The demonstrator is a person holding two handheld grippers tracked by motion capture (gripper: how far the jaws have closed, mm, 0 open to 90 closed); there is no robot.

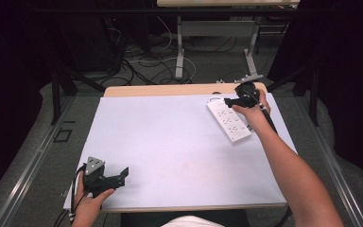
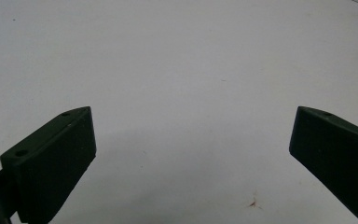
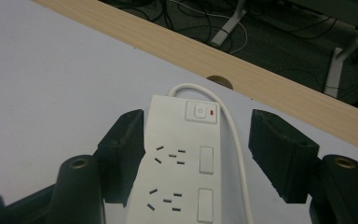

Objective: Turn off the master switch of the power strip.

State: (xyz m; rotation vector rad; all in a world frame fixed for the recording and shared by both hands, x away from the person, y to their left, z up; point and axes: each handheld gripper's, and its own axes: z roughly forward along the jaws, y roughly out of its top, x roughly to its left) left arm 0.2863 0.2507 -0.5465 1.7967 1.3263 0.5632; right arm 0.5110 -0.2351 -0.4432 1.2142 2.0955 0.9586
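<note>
High view: a white power strip point(image 1: 229, 121) lies diagonally in the upper right of the frame on a pale sheet point(image 1: 170, 142) covering the table point(image 1: 160, 90), its far end near the wooden back edge. The right gripper point(image 1: 228, 100) is held low over that far end, probably to line the jaws up across the strip's width for a grasp. In the right gripper view the strip point(image 3: 182, 158) runs up the centre of the frame between the two black jaws, which stand apart: the left one is at or over the strip's edge, the right one clear of it with the cord point(image 3: 235, 140) lying between, so nothing is clamped yet. The strip is a flat white bar with rows of socket holes, small rocker switches along one side, and a main switch point(image 3: 200, 112) with a red indicator at the cord end. The left gripper point(image 1: 118, 178) rests at the lower left of the high view, apparently parked; in the left gripper view its jaws gape wide over bare sheet point(image 2: 177, 70).
</note>
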